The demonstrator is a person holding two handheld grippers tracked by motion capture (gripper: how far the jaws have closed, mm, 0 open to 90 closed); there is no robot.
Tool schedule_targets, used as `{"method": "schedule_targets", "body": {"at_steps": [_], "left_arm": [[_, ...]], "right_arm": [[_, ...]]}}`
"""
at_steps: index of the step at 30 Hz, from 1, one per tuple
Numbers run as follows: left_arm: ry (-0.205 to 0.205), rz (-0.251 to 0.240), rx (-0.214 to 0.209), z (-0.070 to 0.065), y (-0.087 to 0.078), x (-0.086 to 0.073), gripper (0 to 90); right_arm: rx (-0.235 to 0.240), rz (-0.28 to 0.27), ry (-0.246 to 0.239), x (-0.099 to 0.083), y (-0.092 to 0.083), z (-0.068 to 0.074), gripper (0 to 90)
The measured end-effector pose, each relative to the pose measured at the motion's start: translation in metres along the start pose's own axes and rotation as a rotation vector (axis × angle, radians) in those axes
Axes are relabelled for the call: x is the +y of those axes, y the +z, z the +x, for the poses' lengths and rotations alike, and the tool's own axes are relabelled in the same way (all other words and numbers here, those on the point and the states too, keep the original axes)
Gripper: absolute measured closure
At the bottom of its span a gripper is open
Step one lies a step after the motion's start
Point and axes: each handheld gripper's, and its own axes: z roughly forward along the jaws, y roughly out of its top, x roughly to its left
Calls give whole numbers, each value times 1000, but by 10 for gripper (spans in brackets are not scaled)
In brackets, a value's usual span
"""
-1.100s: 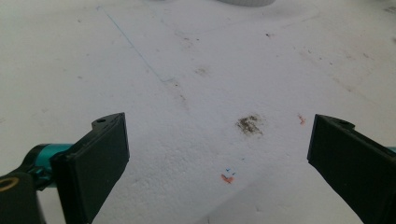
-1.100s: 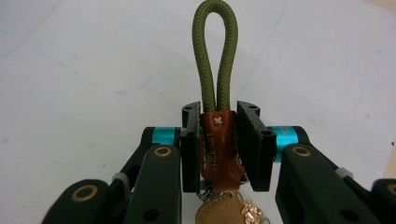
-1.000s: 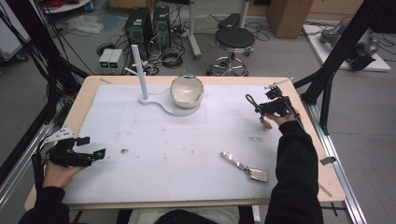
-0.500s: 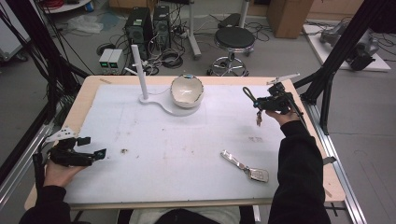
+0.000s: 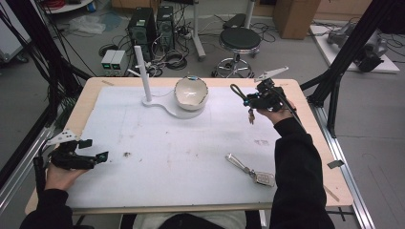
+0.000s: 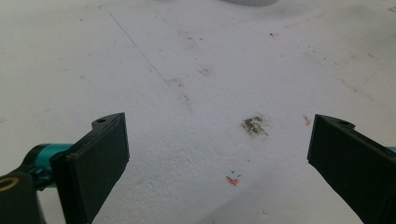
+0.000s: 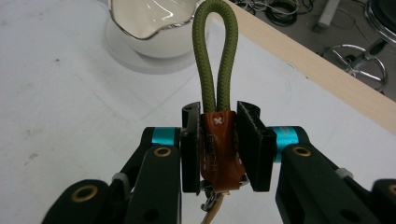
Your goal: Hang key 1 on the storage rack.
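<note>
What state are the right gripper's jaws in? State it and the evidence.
Shut on the keychain: the right gripper presses both pads against its brown leather tab, green cord loop rising above.

Before you stands a wooden table covered by a stained white sheet. On the sheet rest a white stand with an upright post, a white bowl seated on its round base, and a metal key fob near your right sleeve.

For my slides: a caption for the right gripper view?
Right gripper clamps the brown leather tab of an olive cord-loop keychain near a white bowl.
</note>
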Motion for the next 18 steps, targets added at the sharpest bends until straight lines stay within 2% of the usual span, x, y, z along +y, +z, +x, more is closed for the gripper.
{"method": "schedule_targets", "body": {"at_steps": [3,9,18], "left_arm": [[-2,-3,3,1,0,0,60],[-2,-2,5,1,0,0,60],[-2,-5,6,0,-1,0,60]], "right_arm": [[17,-5,-27,9,4,10,714],[60,21,-96,33,17,39,714],[90,22,-144,55,29,62,713]]}}
